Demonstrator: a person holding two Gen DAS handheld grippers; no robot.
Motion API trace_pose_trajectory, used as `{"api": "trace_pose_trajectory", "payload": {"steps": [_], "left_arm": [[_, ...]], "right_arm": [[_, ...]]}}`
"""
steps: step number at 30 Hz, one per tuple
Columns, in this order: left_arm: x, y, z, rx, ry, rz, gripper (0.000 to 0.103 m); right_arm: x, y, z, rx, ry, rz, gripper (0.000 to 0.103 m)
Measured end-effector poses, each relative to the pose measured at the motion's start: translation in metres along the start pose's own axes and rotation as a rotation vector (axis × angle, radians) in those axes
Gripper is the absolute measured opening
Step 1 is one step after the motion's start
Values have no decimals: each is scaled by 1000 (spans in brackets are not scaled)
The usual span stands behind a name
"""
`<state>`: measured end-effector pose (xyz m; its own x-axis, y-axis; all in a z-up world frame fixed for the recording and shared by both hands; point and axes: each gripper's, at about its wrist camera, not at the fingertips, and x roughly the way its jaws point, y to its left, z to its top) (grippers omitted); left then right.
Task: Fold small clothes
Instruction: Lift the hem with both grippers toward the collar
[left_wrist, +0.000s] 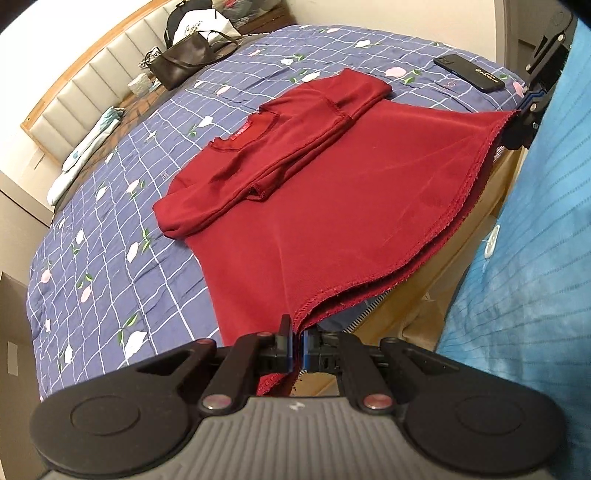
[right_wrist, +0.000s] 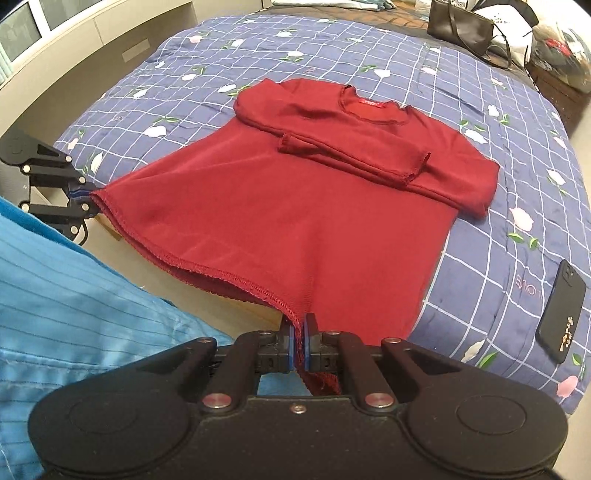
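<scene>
A dark red long-sleeved top (left_wrist: 332, 206) (right_wrist: 295, 206) lies on the blue checked bedspread (left_wrist: 110, 258) (right_wrist: 498, 258), both sleeves folded across its chest. Its hem is lifted off the bed edge and stretched between my two grippers. My left gripper (left_wrist: 298, 343) is shut on one hem corner and also shows at the left of the right wrist view (right_wrist: 86, 197). My right gripper (right_wrist: 300, 341) is shut on the other hem corner and appears at the top right of the left wrist view (left_wrist: 519, 110).
A black phone (left_wrist: 469, 73) (right_wrist: 561, 310) lies on the bedspread beside the top. A dark handbag (left_wrist: 184, 62) (right_wrist: 461, 22) and other bags sit near the headboard (left_wrist: 74, 96). A person's blue clothing (left_wrist: 535, 277) (right_wrist: 74, 295) is close at the bed edge.
</scene>
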<state>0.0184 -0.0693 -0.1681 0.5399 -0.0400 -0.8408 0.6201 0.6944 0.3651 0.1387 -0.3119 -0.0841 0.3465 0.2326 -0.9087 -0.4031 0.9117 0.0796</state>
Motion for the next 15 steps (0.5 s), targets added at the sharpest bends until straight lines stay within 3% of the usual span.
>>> {"api": "trace_pose_trajectory", "payload": {"steps": [15], "left_arm": [[3,1,4,-58,28,-2,4]], "right_arm": [[5,-14,1,68,20,38,5]]}}
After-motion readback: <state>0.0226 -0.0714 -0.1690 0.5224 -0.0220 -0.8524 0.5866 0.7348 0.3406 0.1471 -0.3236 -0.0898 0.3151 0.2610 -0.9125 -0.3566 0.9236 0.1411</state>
